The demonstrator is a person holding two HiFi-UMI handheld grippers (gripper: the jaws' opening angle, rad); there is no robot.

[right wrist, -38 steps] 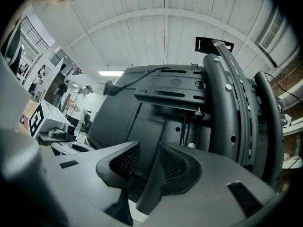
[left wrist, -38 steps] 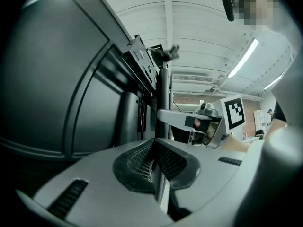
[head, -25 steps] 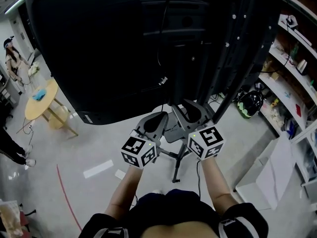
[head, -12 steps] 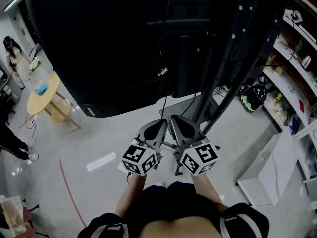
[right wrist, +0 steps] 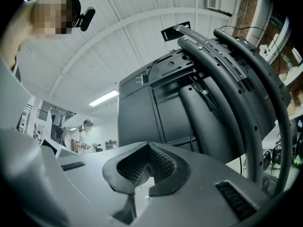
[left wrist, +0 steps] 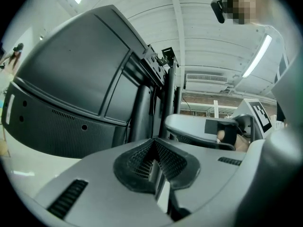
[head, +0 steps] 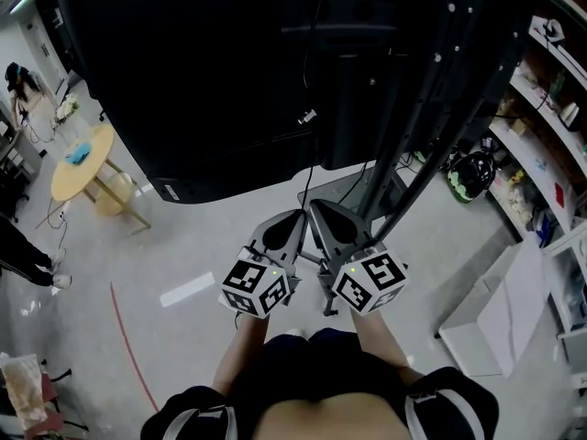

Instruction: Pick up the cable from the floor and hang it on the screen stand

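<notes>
The big black screen [head: 211, 81] fills the top of the head view, with its dark stand posts [head: 431, 108] to the right. A thin black cable [head: 310, 159] with a small white tag hangs down the back of the screen by the centre column. My left gripper [head: 286, 227] and right gripper [head: 326, 223] are side by side just below the screen's lower edge, above the stand's foot [head: 323, 293]. In the left gripper view, the pads [left wrist: 152, 156] meet with nothing between them. It is the same in the right gripper view, where the pads [right wrist: 147, 159] are empty.
A round wooden table [head: 81, 165] and a person [head: 20, 85] are at the far left. Shelves [head: 541, 145] with small items line the right, a dark helmet-like thing [head: 468, 180] lies below them, and a white box [head: 500, 314] sits on the floor. A red line [head: 124, 342] crosses the floor.
Both grippers have drawn closer together and a little back toward the body. The right gripper's jaws have come together. The screen sits lower in the head view.
</notes>
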